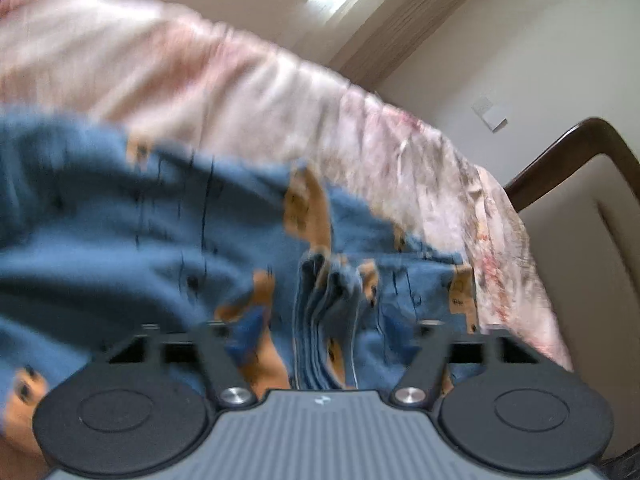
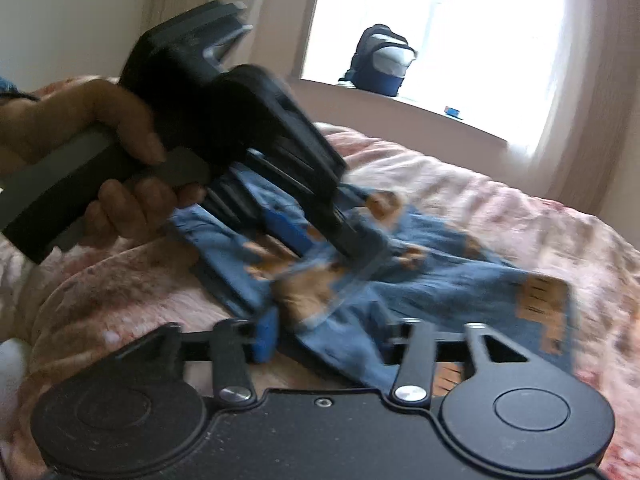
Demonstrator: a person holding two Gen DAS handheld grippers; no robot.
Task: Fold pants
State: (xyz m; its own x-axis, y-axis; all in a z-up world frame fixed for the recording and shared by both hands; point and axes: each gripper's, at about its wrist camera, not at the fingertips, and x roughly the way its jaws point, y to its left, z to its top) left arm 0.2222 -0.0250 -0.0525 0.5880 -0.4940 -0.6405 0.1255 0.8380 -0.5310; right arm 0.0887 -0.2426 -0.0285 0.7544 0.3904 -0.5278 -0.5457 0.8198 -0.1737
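Pants crumpled on pink bedspread, long axis toward right. Left gripper nearest, fingers clenched on bunched edge. Right gripper just beside, fabric between its fingers; grip unclear, blurred.

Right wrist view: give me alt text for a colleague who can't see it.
The left gripper, held in a hand, pinches a bunched part of blue pants with orange bear prints, lying on a pink floral bedspread. The right gripper sits low at the pants' near edge, fabric between its fingers. A backpack stands on the bright windowsill behind.
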